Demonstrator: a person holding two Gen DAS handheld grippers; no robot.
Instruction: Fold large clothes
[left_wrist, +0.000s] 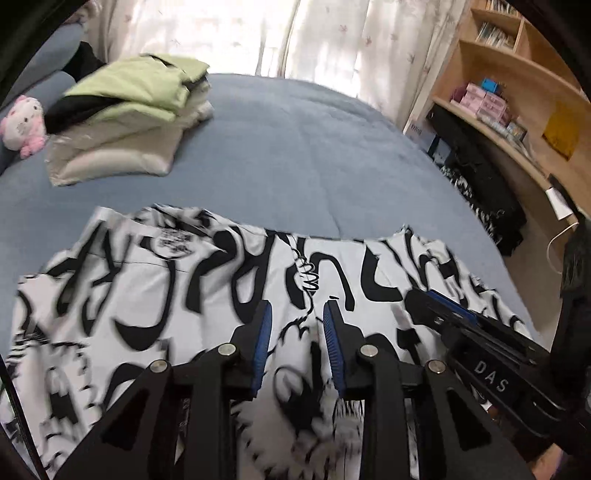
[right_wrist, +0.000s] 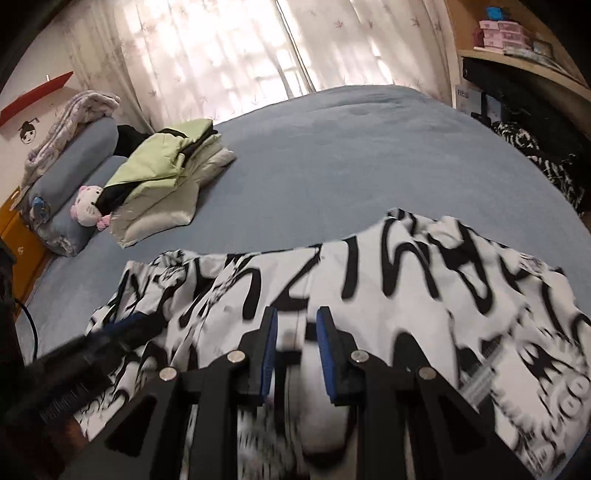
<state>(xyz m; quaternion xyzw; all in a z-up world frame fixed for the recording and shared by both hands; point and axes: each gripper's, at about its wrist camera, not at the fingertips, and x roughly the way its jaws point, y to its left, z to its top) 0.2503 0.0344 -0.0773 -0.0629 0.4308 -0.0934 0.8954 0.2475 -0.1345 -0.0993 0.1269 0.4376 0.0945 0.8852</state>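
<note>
My left tongs (left_wrist: 297, 314) and right tongs (right_wrist: 295, 317) both gape open over the black-and-white printed garment (left_wrist: 155, 295) on the bed (left_wrist: 295, 147); folded clothes pile (left_wrist: 125, 122) far left.

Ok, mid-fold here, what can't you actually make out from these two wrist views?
- Left gripper: fingers apart over the printed garment; contact with the cloth is unclear, motion blur.
- Right gripper: fabric bunches between its fingers, but blur hides whether they grip it.
- Garment's near edge: cut off by the bottom edge and both gripper bodies.
- Folded pile: which garments are in it, too small.
- Shelf boxes: labels unreadable.
</note>
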